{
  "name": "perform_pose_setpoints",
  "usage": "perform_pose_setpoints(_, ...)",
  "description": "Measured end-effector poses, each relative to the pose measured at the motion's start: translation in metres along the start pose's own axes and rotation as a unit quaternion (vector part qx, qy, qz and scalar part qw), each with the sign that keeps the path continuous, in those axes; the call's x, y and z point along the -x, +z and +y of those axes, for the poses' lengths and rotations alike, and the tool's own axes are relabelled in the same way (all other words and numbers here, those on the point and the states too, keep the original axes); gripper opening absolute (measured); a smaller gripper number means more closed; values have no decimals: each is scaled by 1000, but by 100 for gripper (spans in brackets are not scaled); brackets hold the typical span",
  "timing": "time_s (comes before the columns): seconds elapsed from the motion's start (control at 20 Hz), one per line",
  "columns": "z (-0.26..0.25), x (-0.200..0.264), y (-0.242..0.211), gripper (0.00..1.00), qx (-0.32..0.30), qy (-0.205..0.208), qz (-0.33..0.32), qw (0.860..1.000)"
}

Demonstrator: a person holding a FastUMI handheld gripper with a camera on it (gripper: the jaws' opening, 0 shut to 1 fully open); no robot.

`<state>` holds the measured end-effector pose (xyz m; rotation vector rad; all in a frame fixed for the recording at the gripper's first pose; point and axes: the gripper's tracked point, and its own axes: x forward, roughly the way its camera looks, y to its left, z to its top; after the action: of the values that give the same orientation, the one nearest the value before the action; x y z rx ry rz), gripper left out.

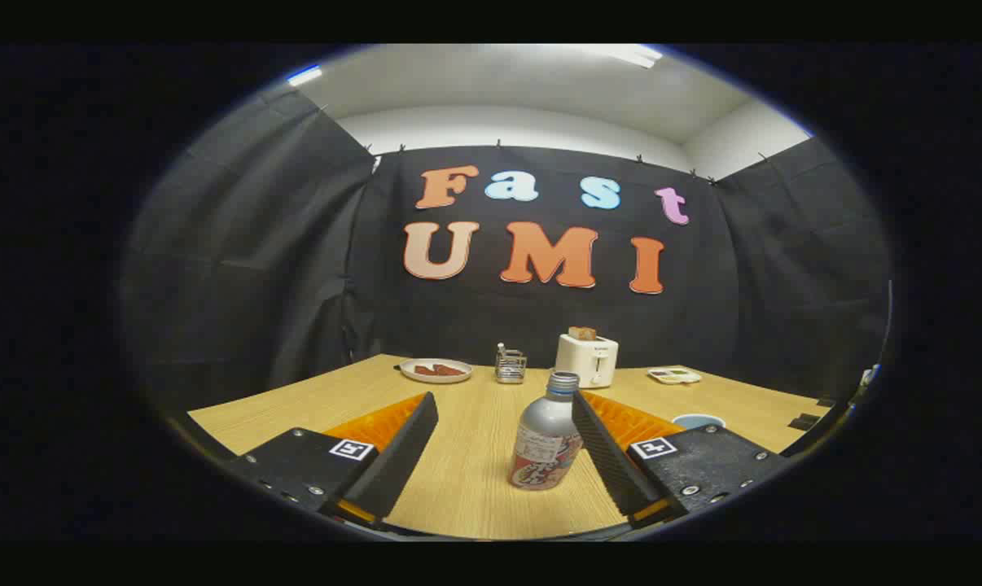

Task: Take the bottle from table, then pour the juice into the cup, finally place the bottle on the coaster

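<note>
1. We see the gripper (503,443) with its fingers spread wide and nothing held; neither finger presses on anything.
2. The bottle (546,439) stands upright on the table (475,480), in the gap between the fingers but far off centre: it sits just beside the right finger, perhaps touching its inner face, though we cannot tell. The left finger is well apart from it.
3. The bottle's long axis is vertical, cap up, so the fingers face its sides across the body, which suits a side grasp.
4. We judge the coming move turns on that offset: the bottle lies ahead and to the right of the gripper's midline, so we would shift rightward to centre it before closing. Otherwise the left finger would likely push the bottle sideways or tip it.
5. The cup (699,421) sits beyond the right finger, toward the table's right edge, partly hidden behind that finger.
6. Along the table's far edge stand a plate (436,370), a small wire rack (510,366), a toaster (587,360) and a shallow tray (674,375).
7. We cannot make out a coaster with any certainty.
8. The task is at its first step: the bottle is not yet taken.
</note>
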<state>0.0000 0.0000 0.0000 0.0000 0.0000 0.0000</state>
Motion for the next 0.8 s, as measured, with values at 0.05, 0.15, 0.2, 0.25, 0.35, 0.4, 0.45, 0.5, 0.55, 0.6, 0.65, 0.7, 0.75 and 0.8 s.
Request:
perform_pose_setpoints(0.05,0,1,0,98,0,0,3,1000)
perform_pose_setpoints(0.15,-1,1,0,98,-2,-2,9,1000)
perform_pose_setpoints(0.2,0,2,1,99,-6,-1,10,1000)
perform_pose_setpoints(0.25,0,3,2,98,-11,-1,10,1000)
perform_pose_setpoints(0.35,-2,3,2,98,-20,-1,10,1000)
perform_pose_setpoints(0.4,-3,3,3,98,-20,-3,9,1000)
perform_pose_setpoints(0.45,-4,4,3,98,-20,-5,9,1000)
perform_pose_setpoints(0.5,-6,4,4,98,-19,-6,8,1000)
perform_pose_setpoints(0.55,-7,4,4,98,-19,-8,8,1000)
perform_pose_setpoints(0.6,-8,4,3,98,-20,-10,8,1000)
perform_pose_setpoints(0.65,-9,4,2,98,-21,-11,10,1000)
perform_pose_setpoints(0.7,-10,4,0,98,-22,-13,12,1000)
perform_pose_setpoints(0.75,-12,5,-1,98,-23,-15,14,1000)
perform_pose_setpoints(0.8,-14,4,-3,98,-24,-18,17,999)
